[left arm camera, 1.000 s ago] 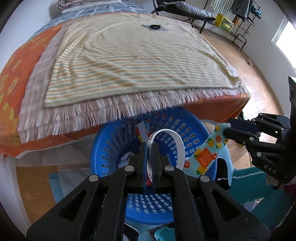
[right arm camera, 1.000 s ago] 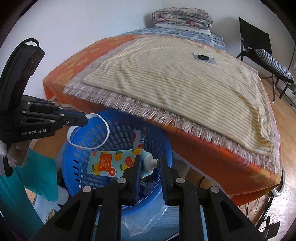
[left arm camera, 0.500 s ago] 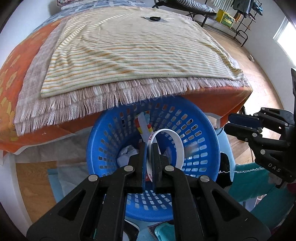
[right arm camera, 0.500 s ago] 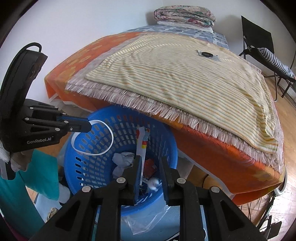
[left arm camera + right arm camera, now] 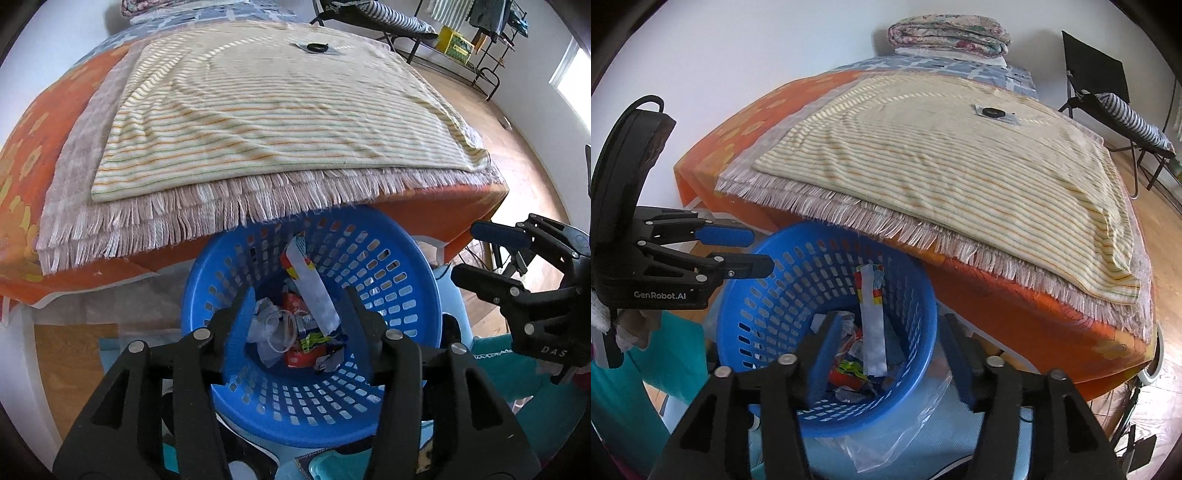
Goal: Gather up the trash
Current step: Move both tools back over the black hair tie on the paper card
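A: Left wrist view. Left gripper [image 5: 295, 317] over the blue basket [image 5: 413, 295], jaws just opened, standing apart, nothing between the pads.

B: And the trash?

A: Down in the basket bottom: a white loop [image 5: 282, 330], crumpled wrappers [image 5: 306, 343], a long white strip [image 5: 314, 291] leaning on the far wall. Basket sits just under the fringe of the striped blanket [image 5: 258, 110] on the bed [image 5: 29, 177].

B: Right gripper there?

A: Right gripper [image 5: 467, 253] at the right edge, beside the rim, jaws apart, empty.

B: Right wrist view?

A: Right gripper [image 5: 886, 354] above the same basket [image 5: 768, 306], jaws just opened, wide, holding nothing. Wrappers [image 5: 849, 367] and strip [image 5: 871, 332] lie inside below it. Left gripper [image 5: 759, 251] at the left rim, parted, empty. Clear bag [image 5: 905, 424] under the basket. Small black disc [image 5: 993, 111] far up the blanket [image 5: 960, 166].
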A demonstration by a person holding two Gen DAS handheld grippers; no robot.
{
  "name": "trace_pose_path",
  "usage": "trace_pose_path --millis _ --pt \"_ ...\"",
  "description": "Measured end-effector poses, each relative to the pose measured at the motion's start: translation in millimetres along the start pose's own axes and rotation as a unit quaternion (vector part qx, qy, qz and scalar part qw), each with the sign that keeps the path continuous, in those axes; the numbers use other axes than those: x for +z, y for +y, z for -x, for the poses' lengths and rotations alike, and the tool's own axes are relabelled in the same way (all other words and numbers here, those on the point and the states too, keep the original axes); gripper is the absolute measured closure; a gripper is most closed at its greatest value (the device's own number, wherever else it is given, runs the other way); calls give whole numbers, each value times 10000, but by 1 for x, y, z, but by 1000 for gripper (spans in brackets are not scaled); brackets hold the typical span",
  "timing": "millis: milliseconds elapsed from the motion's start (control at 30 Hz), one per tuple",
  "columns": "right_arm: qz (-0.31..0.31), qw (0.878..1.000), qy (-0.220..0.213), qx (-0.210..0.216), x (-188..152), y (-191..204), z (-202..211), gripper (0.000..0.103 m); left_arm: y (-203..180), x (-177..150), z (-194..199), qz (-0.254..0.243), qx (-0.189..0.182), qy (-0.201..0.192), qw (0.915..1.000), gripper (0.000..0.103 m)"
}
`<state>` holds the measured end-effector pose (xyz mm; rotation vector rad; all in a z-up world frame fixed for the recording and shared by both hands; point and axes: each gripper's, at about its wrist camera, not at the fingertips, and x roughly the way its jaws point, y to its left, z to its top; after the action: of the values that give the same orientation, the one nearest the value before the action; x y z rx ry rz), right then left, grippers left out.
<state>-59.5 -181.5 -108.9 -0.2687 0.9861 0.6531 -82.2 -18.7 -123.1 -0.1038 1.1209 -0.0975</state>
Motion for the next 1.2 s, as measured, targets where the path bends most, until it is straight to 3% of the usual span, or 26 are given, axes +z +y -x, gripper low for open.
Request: trace_pose_path --millis 100,200,267,633,1200 --pt "-47 10000 -39 -51 2 -2 1 33 0 1 1 8 57 -46 10000 44" --pt "-99 9999 -56 -100 4 -4 2 27 0 2 3 18 77 -99 9999 43" --pt "-125 9998 -66 -132 5 -5 2 17 0 3 3 13 115 -131 9998 41" --pt "-166 9993 -109 -321 10 -7 4 11 -5 9 7 -58 152 -254 9995 40" --pt "-392 9979 -288 -439 33 -18 14 11 -7 34 15 -51 72 -441 9990 40"
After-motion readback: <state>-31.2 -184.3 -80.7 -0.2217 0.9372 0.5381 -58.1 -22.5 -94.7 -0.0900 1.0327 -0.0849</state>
